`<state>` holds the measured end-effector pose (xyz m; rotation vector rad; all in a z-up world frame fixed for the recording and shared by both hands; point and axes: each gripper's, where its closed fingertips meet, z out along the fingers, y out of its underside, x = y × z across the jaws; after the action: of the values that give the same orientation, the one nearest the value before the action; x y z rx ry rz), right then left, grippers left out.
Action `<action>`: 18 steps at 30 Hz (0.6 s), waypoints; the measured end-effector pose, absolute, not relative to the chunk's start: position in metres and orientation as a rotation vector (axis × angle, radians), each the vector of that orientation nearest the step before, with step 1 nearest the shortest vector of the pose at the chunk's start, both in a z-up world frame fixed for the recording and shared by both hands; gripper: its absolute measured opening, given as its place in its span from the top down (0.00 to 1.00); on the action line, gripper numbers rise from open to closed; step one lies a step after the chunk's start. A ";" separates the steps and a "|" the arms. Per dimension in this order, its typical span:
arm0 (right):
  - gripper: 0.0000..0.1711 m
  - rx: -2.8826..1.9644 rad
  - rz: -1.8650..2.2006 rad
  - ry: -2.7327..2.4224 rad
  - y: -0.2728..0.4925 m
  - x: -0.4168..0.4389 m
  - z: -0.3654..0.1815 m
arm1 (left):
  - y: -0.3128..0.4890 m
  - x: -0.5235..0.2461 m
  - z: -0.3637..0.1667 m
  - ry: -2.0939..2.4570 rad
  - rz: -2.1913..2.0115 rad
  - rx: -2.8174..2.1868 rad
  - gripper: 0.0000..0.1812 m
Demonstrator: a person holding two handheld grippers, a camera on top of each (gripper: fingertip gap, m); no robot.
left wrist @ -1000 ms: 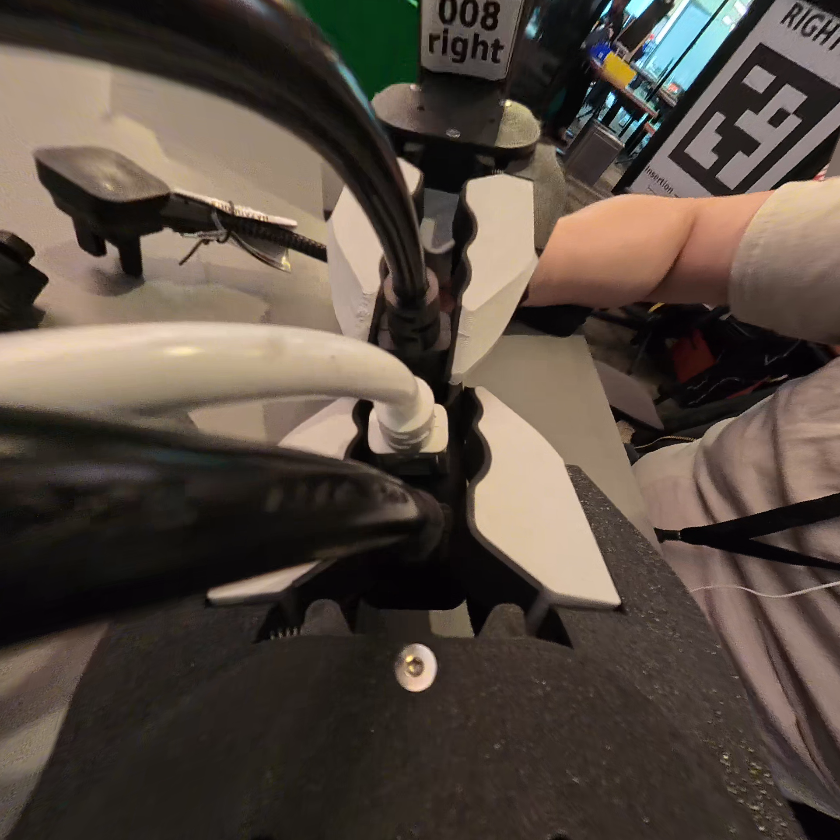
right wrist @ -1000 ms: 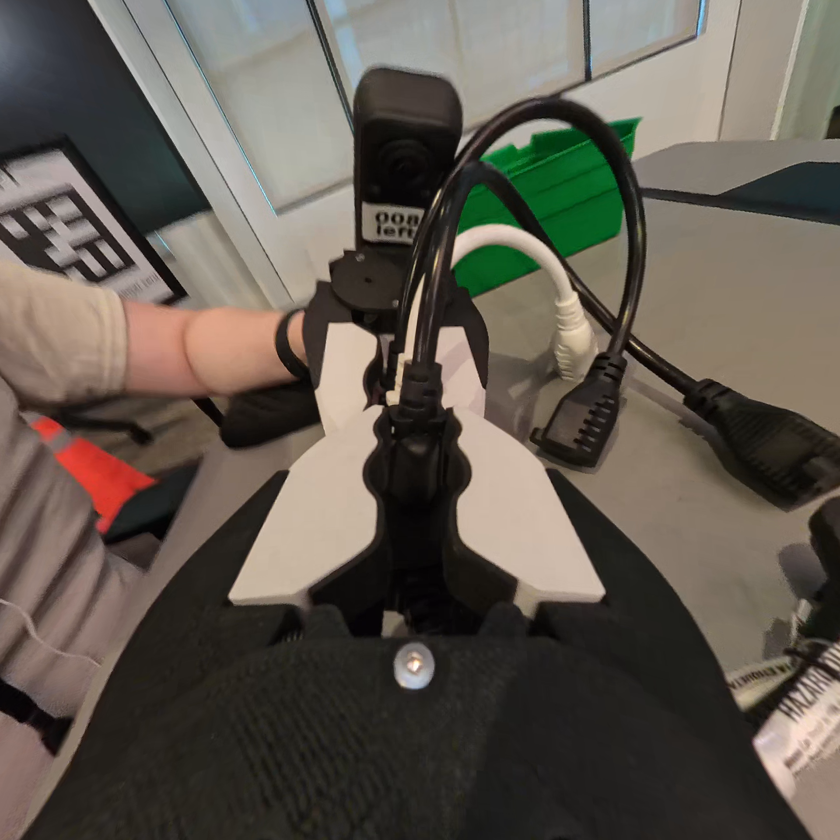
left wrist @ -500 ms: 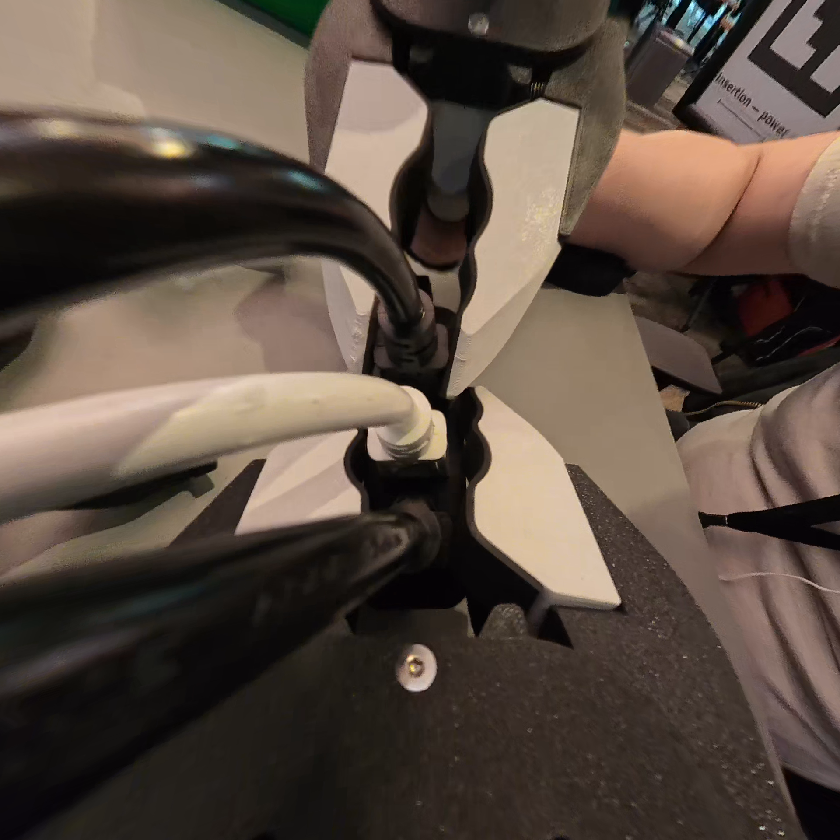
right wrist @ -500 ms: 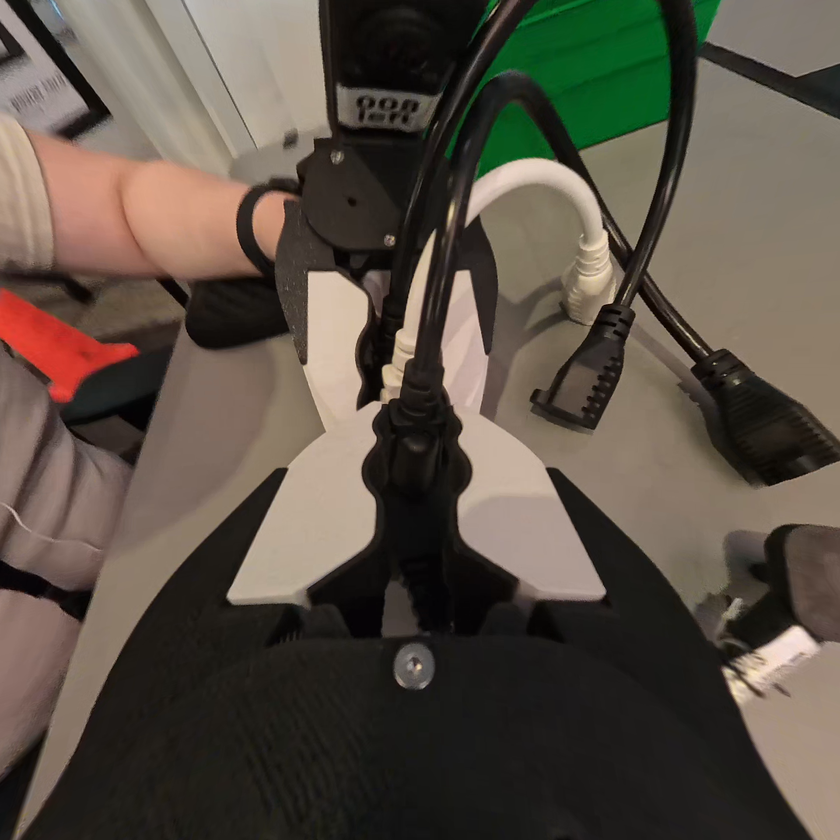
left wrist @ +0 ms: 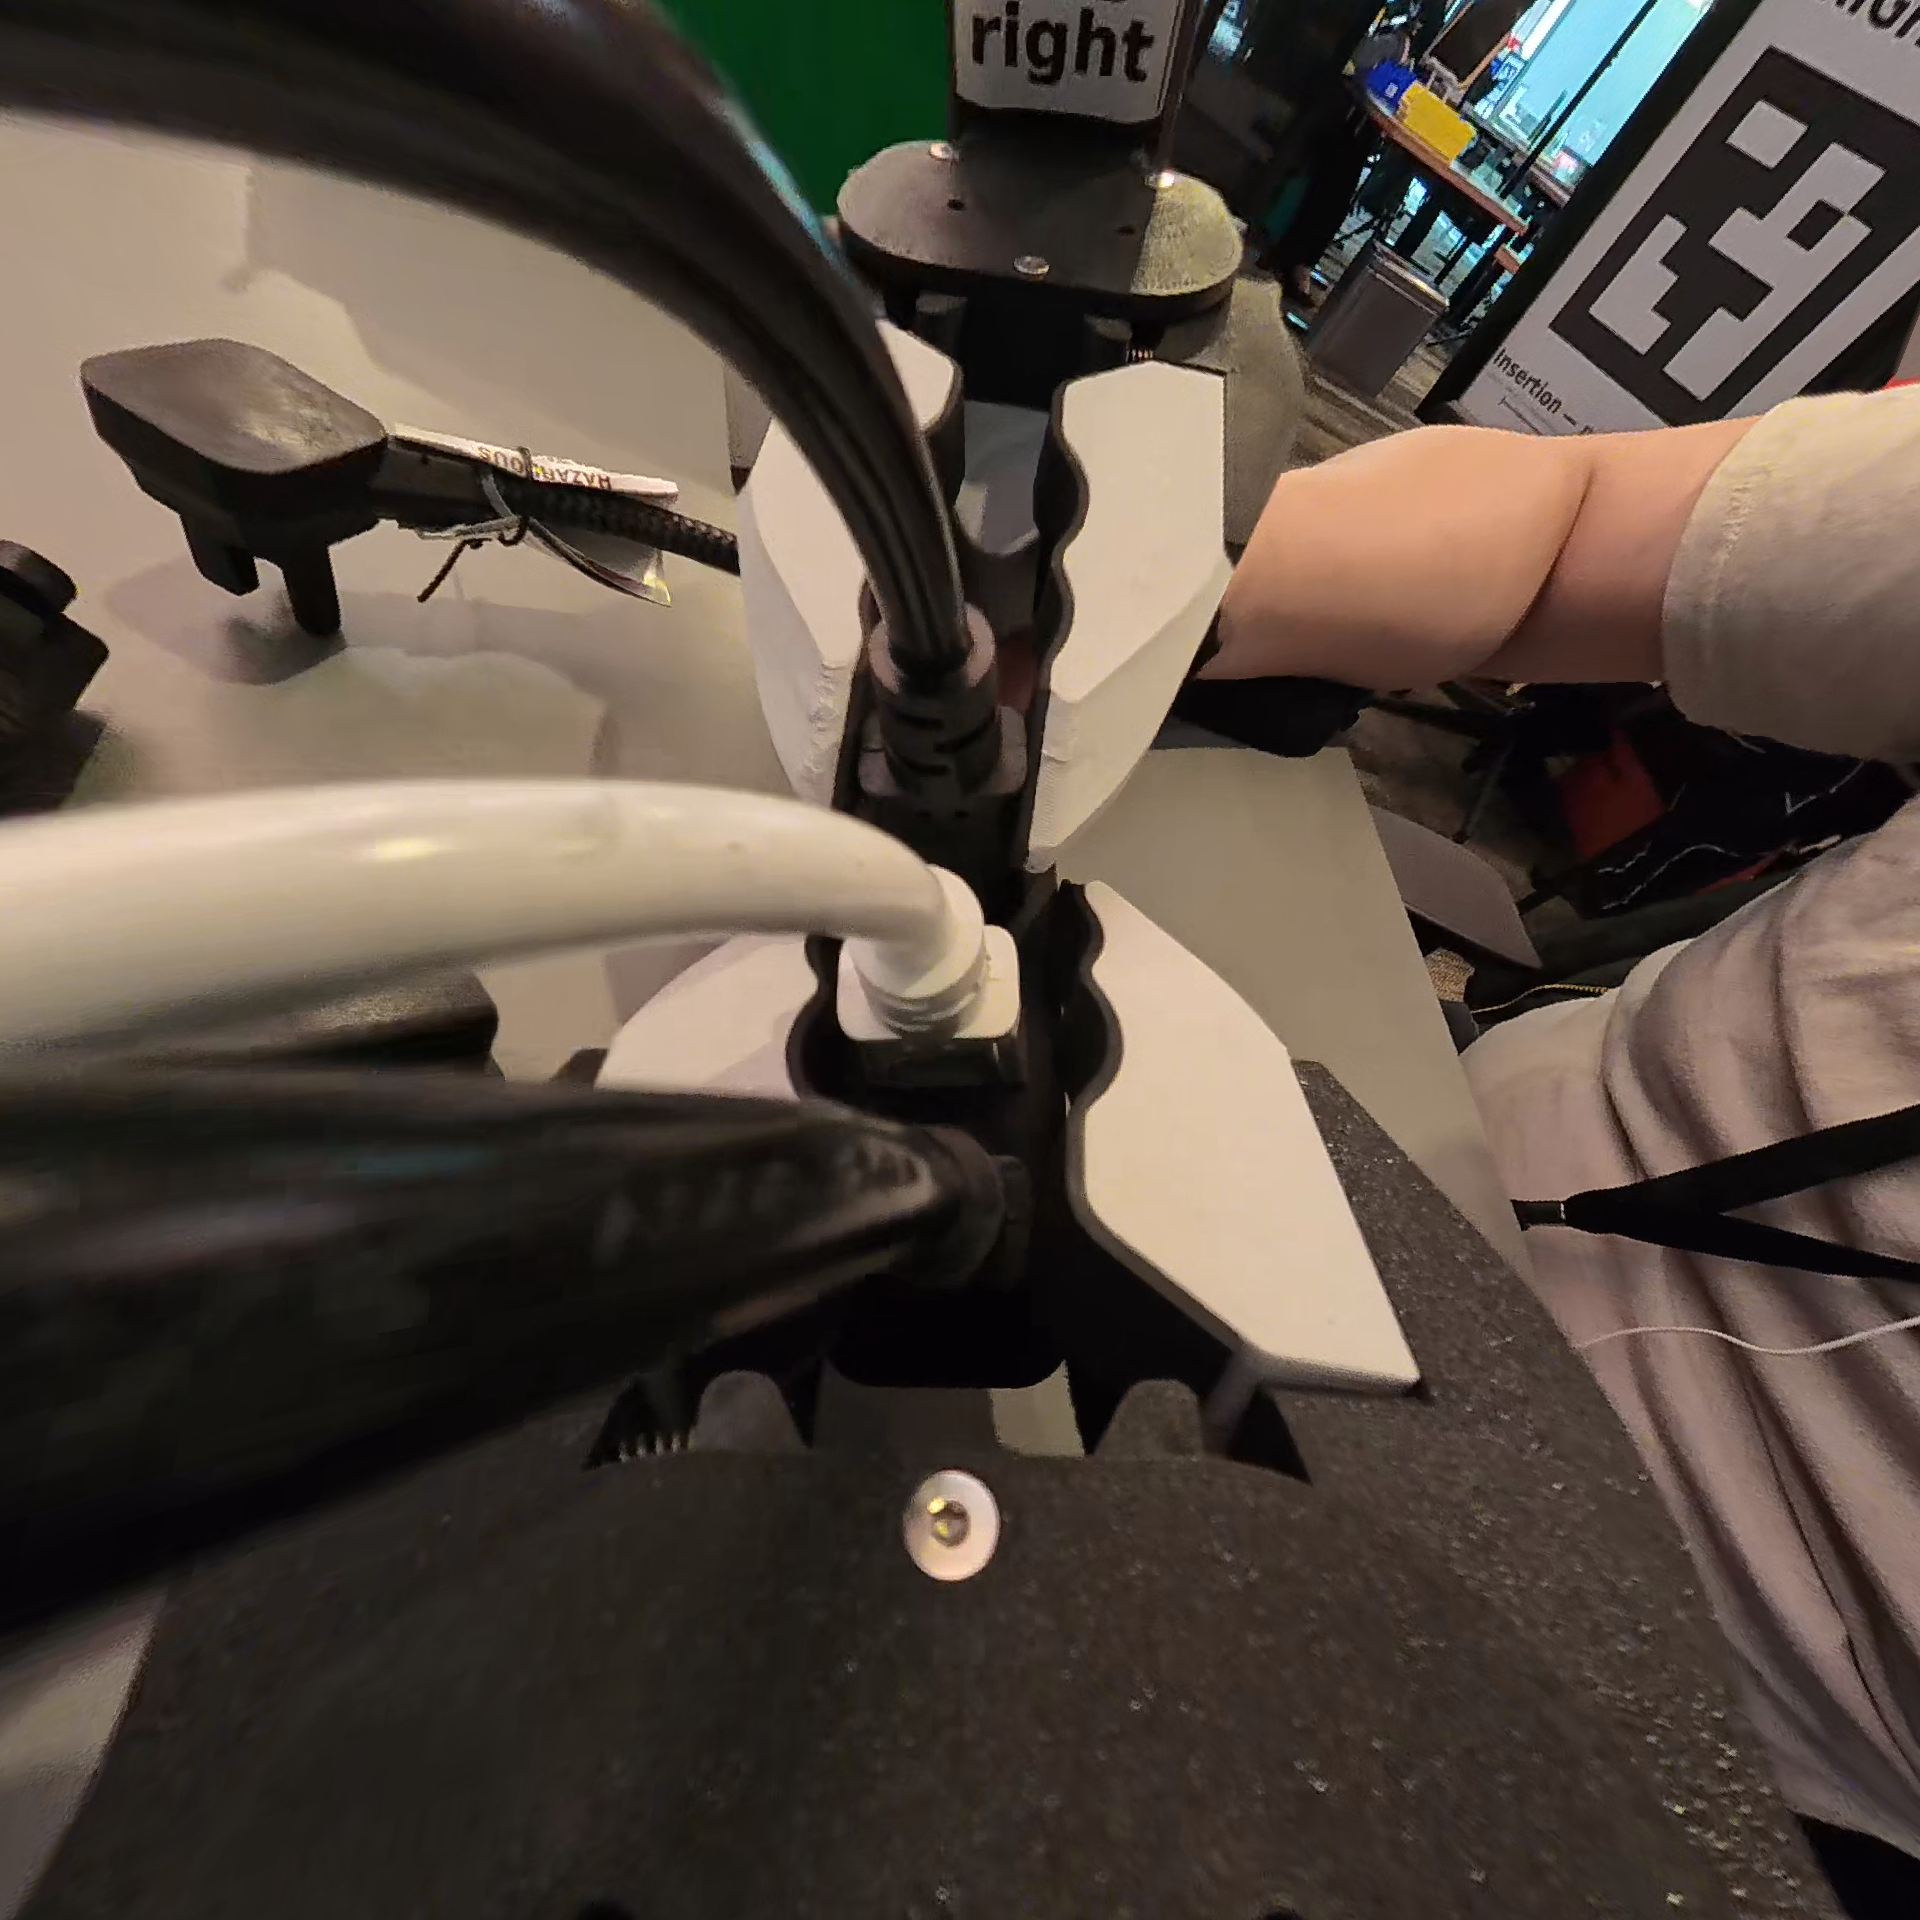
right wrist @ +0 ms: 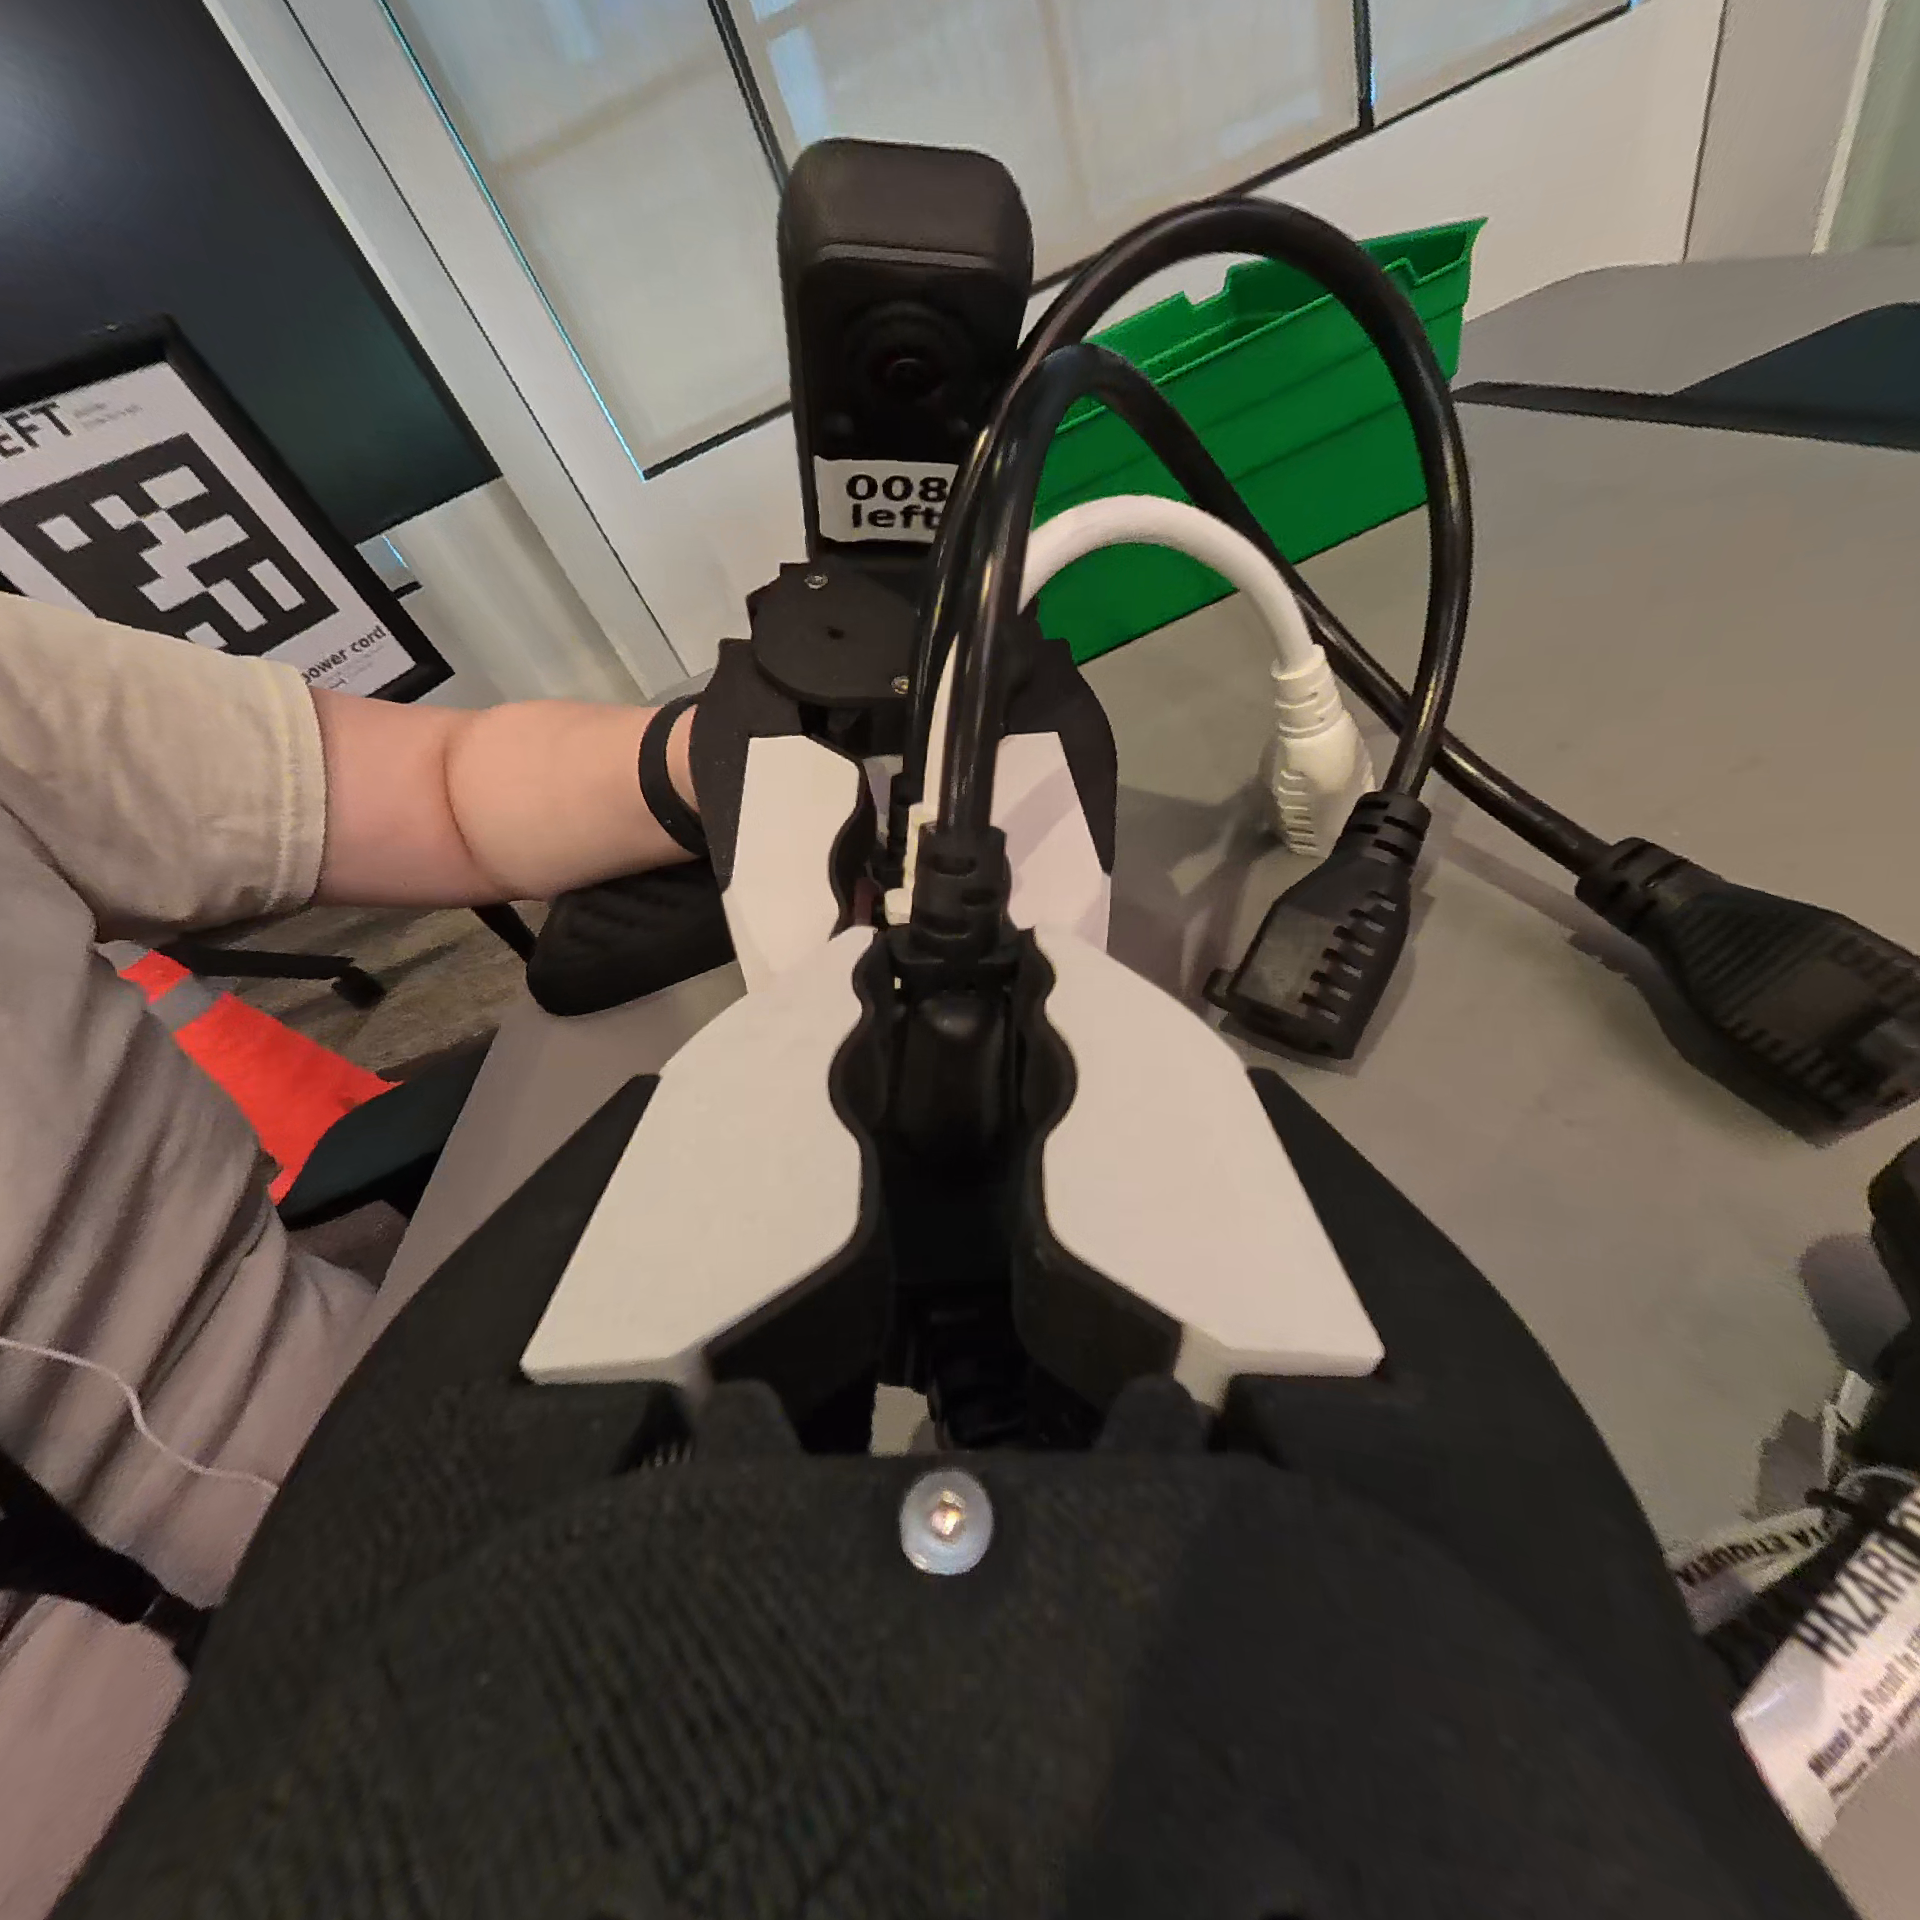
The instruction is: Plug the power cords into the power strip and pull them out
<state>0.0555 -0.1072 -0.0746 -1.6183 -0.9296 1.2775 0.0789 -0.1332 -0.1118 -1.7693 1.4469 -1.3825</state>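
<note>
1. My left gripper (left wrist: pixel 940 920) is clenched on the black power strip (left wrist: pixel 925 1075), with a white plug (left wrist: pixel 920 987) seated in it.
2. My right gripper (right wrist: pixel 945 935) clamps the black plug (right wrist: pixel 951 894) at the strip's far end.
3. Writing: a printed sticker (left wrist: pixel 1060 52) on the right gripper's camera, a warning tag (left wrist: pixel 561 483) on the braided cord far left, and a marker board (left wrist: pixel 1745 208) far right.
4. Versus 0.5 s ago, the right gripper has tilted back and the tagged cord is visible again.
</note>
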 end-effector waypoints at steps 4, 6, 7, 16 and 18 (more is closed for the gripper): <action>0.89 -1.670 1.150 -1.056 -0.111 0.048 -0.083 | -0.136 0.078 -0.116 1.499 -1.317 -1.766 0.78; 0.89 -1.689 1.132 -1.071 -0.111 0.047 -0.083 | -0.136 0.078 -0.116 1.494 -1.323 -1.770 0.78; 0.89 -1.700 1.139 -1.068 -0.111 0.048 -0.083 | -0.136 0.078 -0.117 1.495 -1.322 -1.773 0.78; 0.88 -1.736 1.202 -1.040 -0.114 0.056 -0.088 | -0.136 0.077 -0.124 1.540 -1.262 -1.794 0.78; 0.88 -1.739 1.194 -1.036 -0.112 0.054 -0.088 | -0.136 0.077 -0.124 1.533 -1.283 -1.801 0.78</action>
<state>0.0537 -0.1120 -0.0879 -1.7392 -1.0362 1.1944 0.0767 -0.1358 -0.1236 -1.8012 1.5333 -1.2827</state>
